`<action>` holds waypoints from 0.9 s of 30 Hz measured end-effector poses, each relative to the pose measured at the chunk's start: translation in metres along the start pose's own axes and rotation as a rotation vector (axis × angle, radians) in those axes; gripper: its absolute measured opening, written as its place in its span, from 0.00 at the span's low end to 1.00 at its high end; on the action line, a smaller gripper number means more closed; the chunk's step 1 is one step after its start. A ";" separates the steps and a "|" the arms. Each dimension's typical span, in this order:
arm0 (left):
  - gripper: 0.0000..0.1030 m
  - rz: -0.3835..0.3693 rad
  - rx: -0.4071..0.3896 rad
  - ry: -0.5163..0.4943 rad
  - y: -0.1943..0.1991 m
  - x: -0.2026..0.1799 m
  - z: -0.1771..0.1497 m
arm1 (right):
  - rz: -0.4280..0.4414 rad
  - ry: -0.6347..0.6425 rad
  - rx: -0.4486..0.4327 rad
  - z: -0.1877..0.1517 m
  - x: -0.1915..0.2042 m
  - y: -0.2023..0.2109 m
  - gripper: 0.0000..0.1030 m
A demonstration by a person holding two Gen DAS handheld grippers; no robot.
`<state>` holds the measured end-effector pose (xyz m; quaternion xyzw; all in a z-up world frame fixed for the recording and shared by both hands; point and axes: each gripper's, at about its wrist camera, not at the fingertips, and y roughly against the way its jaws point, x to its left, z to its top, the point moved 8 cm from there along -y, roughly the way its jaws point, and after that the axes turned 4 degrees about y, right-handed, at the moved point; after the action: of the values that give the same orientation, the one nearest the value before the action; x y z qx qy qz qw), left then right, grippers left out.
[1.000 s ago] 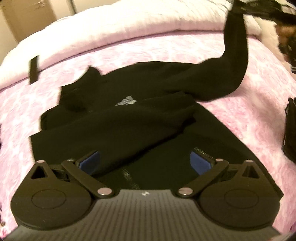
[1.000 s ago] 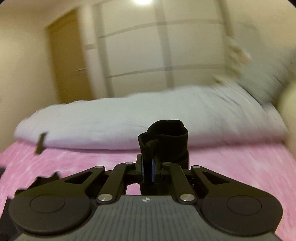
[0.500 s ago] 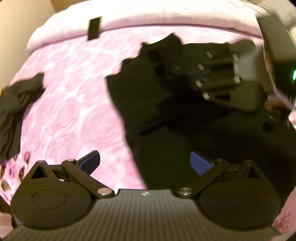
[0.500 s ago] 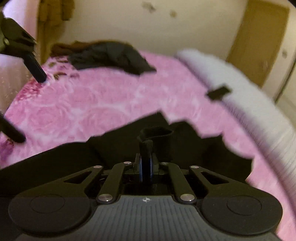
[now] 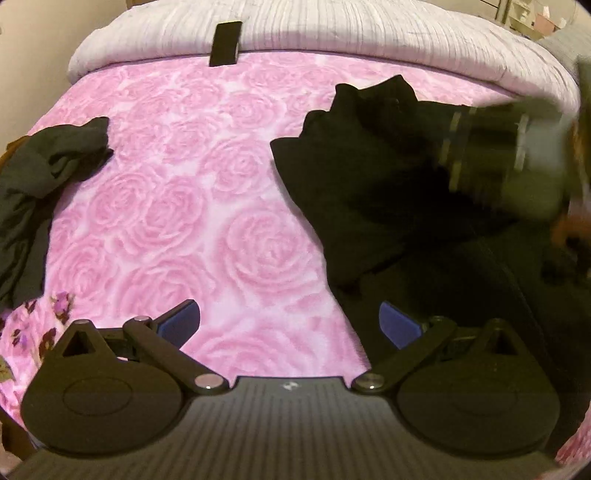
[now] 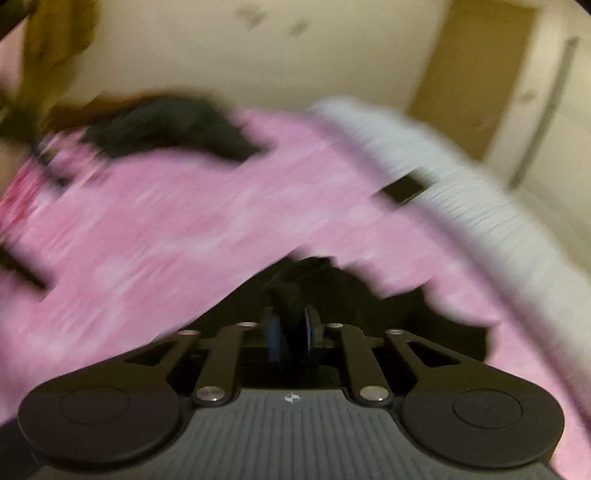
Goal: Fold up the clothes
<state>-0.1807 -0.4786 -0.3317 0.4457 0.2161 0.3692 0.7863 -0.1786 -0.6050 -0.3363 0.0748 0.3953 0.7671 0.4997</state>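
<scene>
Since 0.5 s ago, the cuff (image 6: 286,295) clamped by the right tongs (image 6: 290,334) was lowered onto the black garment (image 5: 354,192); the left tongs (image 5: 290,325) are held apart, empty: sleeve fold nearly laid.

A bed fills the scene, spread with a pink rose-patterned blanket (image 5: 192,206). A white ribbed duvet (image 5: 332,29) lies bunched along the blanket's far edge. Beyond the bed stands a cream wall (image 6: 295,59), with a tan door (image 6: 480,74) beside it.

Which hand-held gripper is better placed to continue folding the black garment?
Probably the right hand-held gripper: it pinches the black garment. The left hand-held gripper is open, holding nothing, at the garment's edge.
</scene>
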 end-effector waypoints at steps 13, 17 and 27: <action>0.99 -0.123 -0.055 -0.105 -0.077 -0.083 0.075 | -0.285 -0.281 0.148 -0.130 -0.134 0.099 0.46; 0.99 -0.109 -0.019 -0.136 -0.117 -0.105 0.091 | -0.405 -0.473 0.164 -0.182 -0.221 0.104 0.46; 0.99 -0.016 0.117 -0.214 -0.174 -0.116 0.063 | -0.342 -0.564 0.355 -0.247 -0.254 0.050 0.32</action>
<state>-0.1448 -0.6599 -0.4482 0.5258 0.1556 0.3002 0.7805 -0.2159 -0.9554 -0.3984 0.3015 0.3759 0.5411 0.6893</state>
